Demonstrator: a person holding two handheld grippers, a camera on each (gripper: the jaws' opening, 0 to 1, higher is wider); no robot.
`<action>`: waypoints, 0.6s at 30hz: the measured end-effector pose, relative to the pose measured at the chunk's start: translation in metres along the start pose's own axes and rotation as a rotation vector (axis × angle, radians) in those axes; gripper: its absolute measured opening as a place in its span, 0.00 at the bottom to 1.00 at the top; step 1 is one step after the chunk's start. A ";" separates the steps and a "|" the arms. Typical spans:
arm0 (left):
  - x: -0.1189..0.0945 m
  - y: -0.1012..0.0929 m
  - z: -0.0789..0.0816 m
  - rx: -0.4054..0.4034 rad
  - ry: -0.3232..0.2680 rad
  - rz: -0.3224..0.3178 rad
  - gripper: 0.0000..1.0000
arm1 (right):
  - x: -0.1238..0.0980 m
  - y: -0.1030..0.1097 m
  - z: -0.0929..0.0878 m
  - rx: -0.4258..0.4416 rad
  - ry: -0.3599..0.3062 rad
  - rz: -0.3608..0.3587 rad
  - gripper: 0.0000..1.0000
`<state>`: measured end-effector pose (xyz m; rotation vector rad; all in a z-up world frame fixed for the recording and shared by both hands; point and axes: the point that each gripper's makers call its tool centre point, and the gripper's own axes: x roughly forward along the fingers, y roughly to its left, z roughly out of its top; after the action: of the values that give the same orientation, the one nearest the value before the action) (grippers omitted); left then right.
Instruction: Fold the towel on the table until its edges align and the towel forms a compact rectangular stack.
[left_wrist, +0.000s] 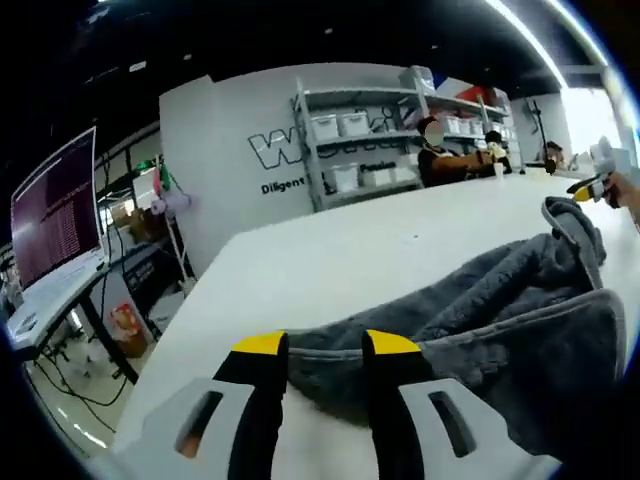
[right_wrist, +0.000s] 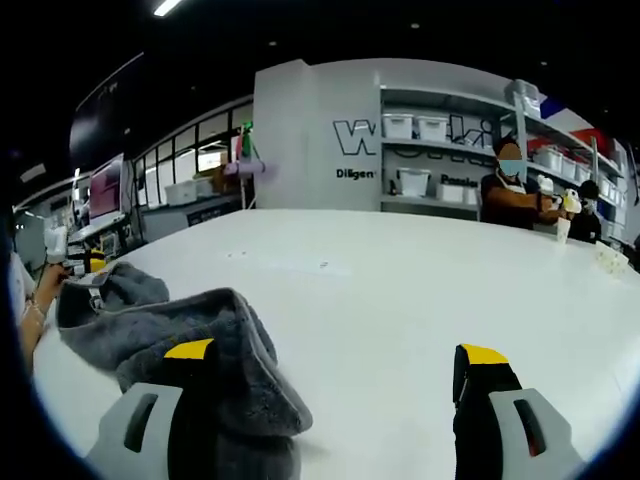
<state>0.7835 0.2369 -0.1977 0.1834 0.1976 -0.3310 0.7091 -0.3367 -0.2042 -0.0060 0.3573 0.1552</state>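
Up close in the left gripper view, the left tongs (left_wrist: 325, 355) have their yellow-tipped jaws drawn near together over the hem of the soft grey plush towel (left_wrist: 500, 310); the fabric edge lies between them, so I judge them clenched on that hem, though the actual pinch is hard to see. In the right gripper view, the right tongs (right_wrist: 335, 365) are spread wide and released, holding nothing. Their jaw at 8 o'clock rests against or just over the towel (right_wrist: 180, 330), while the other stands on bare surface at 4 o'clock.

The towel is heaped on the broad white bench (left_wrist: 380, 240), rumpled, with folds rising toward 3 o'clock in the left gripper view, where the other gripper shows by a raised corner. Its edges are nowhere aligned, so by my reckoning the folding has barely begun: the cloth needs spreading flat, then halving until it makes a compact rectangle.

Farther off, people sit at the bench's far end, before grey metal shelving with white bins (right_wrist: 430, 150) and a lettered white wall.
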 end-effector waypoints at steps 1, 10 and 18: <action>-0.001 -0.001 0.003 -0.015 -0.015 -0.007 0.34 | 0.000 0.000 0.000 -0.001 0.000 0.000 0.99; -0.014 -0.018 0.029 -0.203 -0.134 -0.117 0.67 | 0.000 0.000 0.000 0.002 0.000 0.004 0.99; -0.032 -0.053 0.041 -0.199 -0.169 -0.239 0.90 | -0.001 0.002 0.000 -0.002 0.001 0.012 0.99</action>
<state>0.7423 0.1884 -0.1593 -0.0666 0.0837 -0.5588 0.7083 -0.3351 -0.2039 -0.0054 0.3578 0.1677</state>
